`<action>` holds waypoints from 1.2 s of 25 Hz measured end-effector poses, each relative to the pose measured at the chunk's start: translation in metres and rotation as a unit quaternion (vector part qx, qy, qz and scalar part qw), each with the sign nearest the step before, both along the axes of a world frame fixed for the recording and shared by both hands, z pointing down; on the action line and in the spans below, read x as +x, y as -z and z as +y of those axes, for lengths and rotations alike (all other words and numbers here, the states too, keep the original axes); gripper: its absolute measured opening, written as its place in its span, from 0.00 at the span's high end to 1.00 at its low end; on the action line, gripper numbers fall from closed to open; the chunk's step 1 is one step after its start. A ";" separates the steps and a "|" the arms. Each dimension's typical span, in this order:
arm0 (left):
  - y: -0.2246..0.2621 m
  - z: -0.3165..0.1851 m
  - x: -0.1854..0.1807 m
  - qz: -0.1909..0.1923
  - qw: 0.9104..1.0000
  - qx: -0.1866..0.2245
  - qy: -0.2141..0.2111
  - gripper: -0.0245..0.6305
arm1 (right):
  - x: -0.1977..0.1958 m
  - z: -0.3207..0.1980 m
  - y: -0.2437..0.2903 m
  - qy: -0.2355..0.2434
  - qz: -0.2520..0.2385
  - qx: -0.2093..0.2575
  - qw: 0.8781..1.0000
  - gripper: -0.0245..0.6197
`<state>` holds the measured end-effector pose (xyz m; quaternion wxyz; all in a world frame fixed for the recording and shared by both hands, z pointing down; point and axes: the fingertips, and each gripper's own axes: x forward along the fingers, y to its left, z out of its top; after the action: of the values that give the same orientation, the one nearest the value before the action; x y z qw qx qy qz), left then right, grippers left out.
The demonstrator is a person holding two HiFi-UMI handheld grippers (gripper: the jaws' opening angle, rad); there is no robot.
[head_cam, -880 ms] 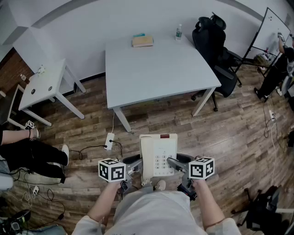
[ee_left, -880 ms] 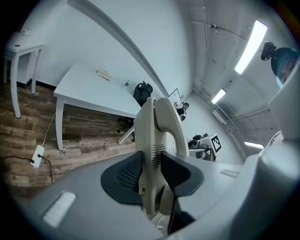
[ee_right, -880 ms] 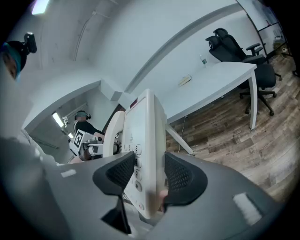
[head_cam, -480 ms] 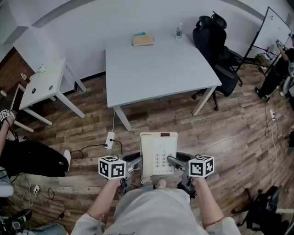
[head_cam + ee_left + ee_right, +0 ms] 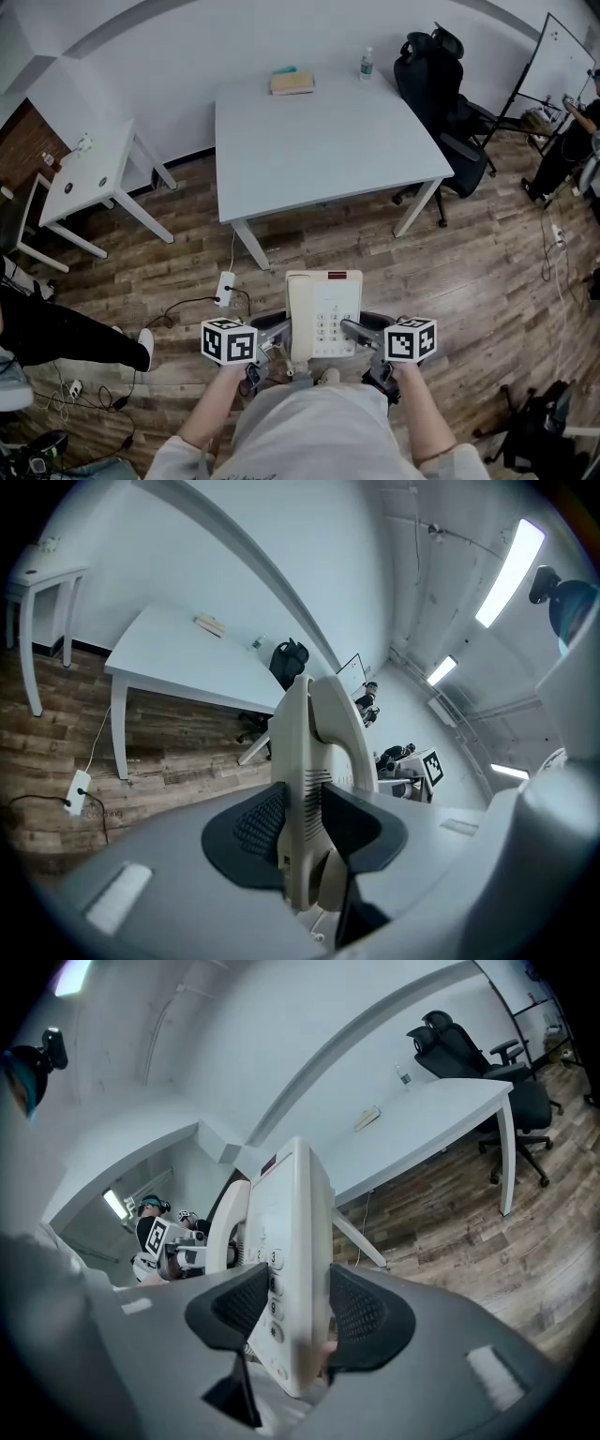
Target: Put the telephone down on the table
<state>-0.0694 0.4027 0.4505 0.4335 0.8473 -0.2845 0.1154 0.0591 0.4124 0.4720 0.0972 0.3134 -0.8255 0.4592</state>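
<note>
Two tools are carrying one cream telephone [image 5: 323,319] between them, close in front of the person's body and above the wooden floor [image 5: 469,272]. The telephone is lying roughly level with its keypad [image 5: 328,328] facing up and its handset [image 5: 298,319] running along its left side.

The left tool [image 5: 274,336] is clenching the telephone's left edge. In the left gripper view its dark ribbed pads [image 5: 258,822] are pressing on either side of the cream body, with the handset arching up just behind them. The right tool [image 5: 360,334] is grasping the right edge. In the right gripper view one pad [image 5: 246,1305] is bearing on the keypad face beside the number buttons, and the other is pressing on the underside. Each tool's marker cube [image 5: 229,343] is sitting just outside the telephone, near the person's wrists.

The white counter [image 5: 319,141] is standing well apart from the telephone, farther ahead across the floor. A book [image 5: 292,83] and a bottle [image 5: 365,65] are resting near its far edge, and a black chair [image 5: 441,84] is standing beside its right corner. A smaller counter [image 5: 89,173] is standing off to the left, and a power strip [image 5: 224,288] is lying on the floor between the main counter and the left tool.
</note>
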 end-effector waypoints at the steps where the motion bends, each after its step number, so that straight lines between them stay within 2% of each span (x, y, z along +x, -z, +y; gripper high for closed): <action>1: 0.000 -0.001 0.000 0.000 1.000 -0.001 0.000 0.76 | 0.000 -0.001 0.000 -0.001 0.000 -0.002 1.000 0.63; 14: -0.008 -0.023 -0.025 0.003 1.000 -0.021 -0.007 0.76 | -0.025 -0.020 -0.006 -0.007 0.005 -0.021 1.000 0.64; 30: -0.017 -0.044 -0.052 -0.002 0.999 -0.024 -0.021 0.76 | -0.052 -0.039 -0.016 -0.009 0.008 -0.027 1.000 0.63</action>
<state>-0.1217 0.3584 0.4678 0.4509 0.8419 -0.2649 0.1331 0.0067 0.3735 0.4883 0.1081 0.3221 -0.8089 0.4798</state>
